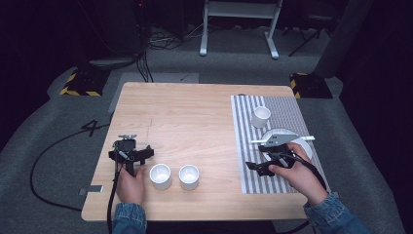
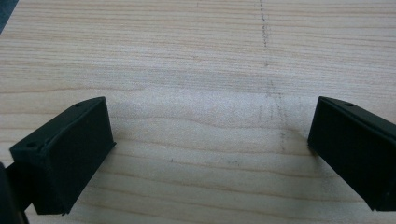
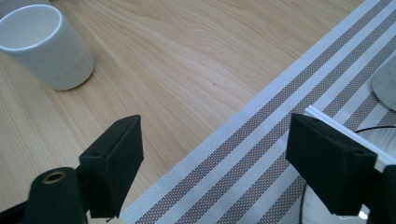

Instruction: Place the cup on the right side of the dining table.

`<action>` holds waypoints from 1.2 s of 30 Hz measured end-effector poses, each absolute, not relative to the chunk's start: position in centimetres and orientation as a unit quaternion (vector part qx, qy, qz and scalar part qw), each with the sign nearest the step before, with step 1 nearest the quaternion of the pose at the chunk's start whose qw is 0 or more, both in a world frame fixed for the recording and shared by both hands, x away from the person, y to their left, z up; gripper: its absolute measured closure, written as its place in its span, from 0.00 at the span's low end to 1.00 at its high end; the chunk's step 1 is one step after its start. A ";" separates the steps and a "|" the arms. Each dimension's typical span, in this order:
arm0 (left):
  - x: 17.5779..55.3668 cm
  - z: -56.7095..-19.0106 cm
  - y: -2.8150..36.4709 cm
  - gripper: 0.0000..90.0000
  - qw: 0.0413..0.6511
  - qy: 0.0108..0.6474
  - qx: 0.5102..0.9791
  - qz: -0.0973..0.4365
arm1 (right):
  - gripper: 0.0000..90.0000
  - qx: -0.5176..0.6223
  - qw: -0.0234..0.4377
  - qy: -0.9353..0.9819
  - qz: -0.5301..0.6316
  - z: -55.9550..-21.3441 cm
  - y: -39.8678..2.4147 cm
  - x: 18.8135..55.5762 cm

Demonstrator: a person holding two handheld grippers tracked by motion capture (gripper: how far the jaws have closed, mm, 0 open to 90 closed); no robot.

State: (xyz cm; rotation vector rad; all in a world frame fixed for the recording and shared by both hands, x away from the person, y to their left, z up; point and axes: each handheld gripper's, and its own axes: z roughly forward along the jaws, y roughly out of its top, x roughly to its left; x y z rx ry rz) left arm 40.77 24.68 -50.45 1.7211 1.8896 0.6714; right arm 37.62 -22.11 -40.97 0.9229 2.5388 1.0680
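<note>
My left gripper [image 1: 130, 152]: fingers released over bare bench [image 1: 195, 122]; right gripper [image 3: 215, 163]: fingers released, empty; likely next, cup [image 3: 44, 44] at ten o'clock; approach level, straddling rim.

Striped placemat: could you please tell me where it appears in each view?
High view: striped placemat on the table's right side, beneath the right gripper.
Right gripper view: diagonal band from bottom centre to upper right.
Left gripper view: bare wooden tabletop between open jaws.
Shared landmark: the wooden tabletop.
</note>
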 end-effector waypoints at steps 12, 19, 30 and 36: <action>40.6 -50.5 24.6 0.00 0.246 0.697 0.627 0.248 | 0.22 0.318 0.132 0.871 0.351 -43.8 -22.7 36.1; 40.6 -50.4 24.6 0.00 0.245 0.697 0.627 0.248 | 0.22 0.315 0.130 0.873 0.350 -45.4 -22.9 35.1; 40.6 -50.4 24.6 0.00 0.245 0.698 0.626 0.248 | 0.21 0.314 0.142 0.871 0.351 -46.8 -23.2 33.9; 40.6 -50.4 24.6 0.00 0.245 0.698 0.625 0.248 | 0.21 0.321 0.135 0.868 0.353 -47.8 -23.6 33.4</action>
